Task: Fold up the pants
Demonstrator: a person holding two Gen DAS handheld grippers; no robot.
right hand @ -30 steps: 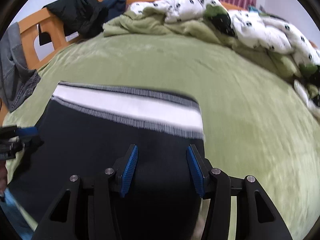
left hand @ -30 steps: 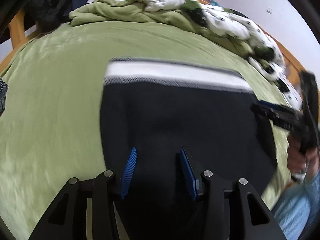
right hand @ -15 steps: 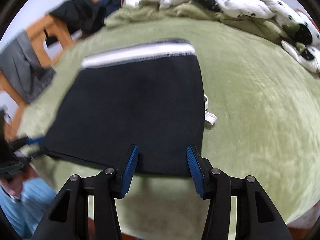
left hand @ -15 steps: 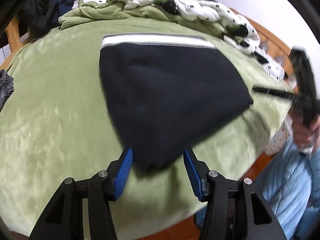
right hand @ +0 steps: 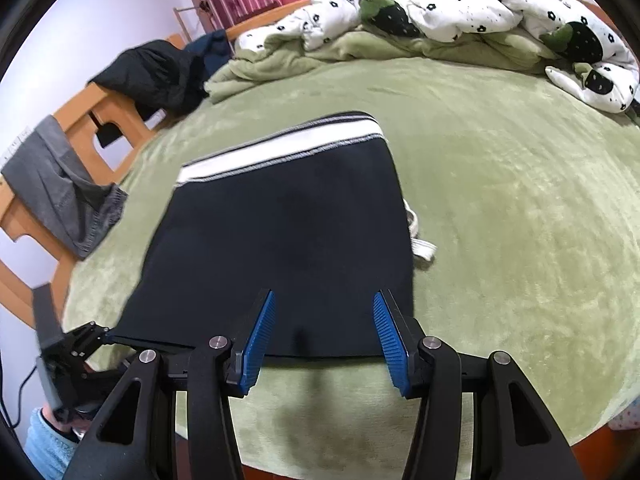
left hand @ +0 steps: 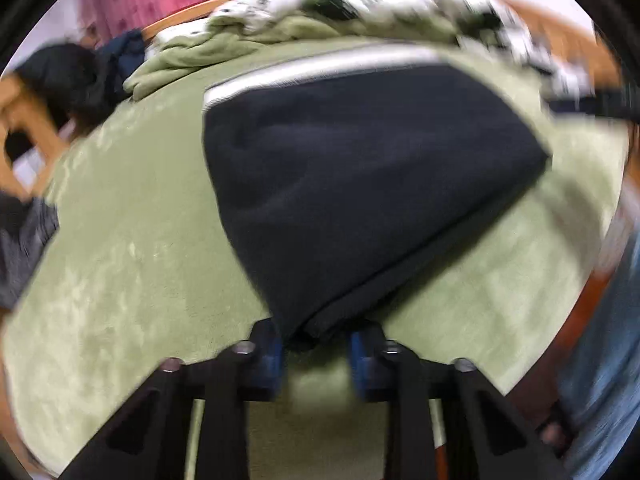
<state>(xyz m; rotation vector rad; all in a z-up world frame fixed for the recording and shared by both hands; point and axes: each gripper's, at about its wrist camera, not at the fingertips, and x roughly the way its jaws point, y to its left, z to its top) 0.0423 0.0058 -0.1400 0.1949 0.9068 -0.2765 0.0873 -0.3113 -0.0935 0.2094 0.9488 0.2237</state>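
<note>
The folded black pants [right hand: 288, 240] lie flat on the green bed cover [right hand: 520, 220], white waistband [right hand: 280, 152] at the far end. A white drawstring [right hand: 420, 240] sticks out at their right side. My right gripper [right hand: 324, 334] is open, hovering over the near edge of the pants. In the blurred left wrist view, the pants [left hand: 360, 168] reach down to my left gripper [left hand: 316, 354], whose open jaws stand either side of the near left corner. The left gripper also shows in the right wrist view [right hand: 92, 336], at that corner.
A crumpled white flowered duvet [right hand: 460, 12] and green blanket [right hand: 280, 60] lie at the far side of the bed. Dark clothes [right hand: 152, 72] and a grey garment [right hand: 60, 184] hang on the wooden bed frame [right hand: 92, 112] at left. The bed's near edge is just below the grippers.
Both grippers have pulled back toward the near edge of the bed. The pants, under the fingers a second ago, now lie ahead of them. The left gripper has moved to the near left corner.
</note>
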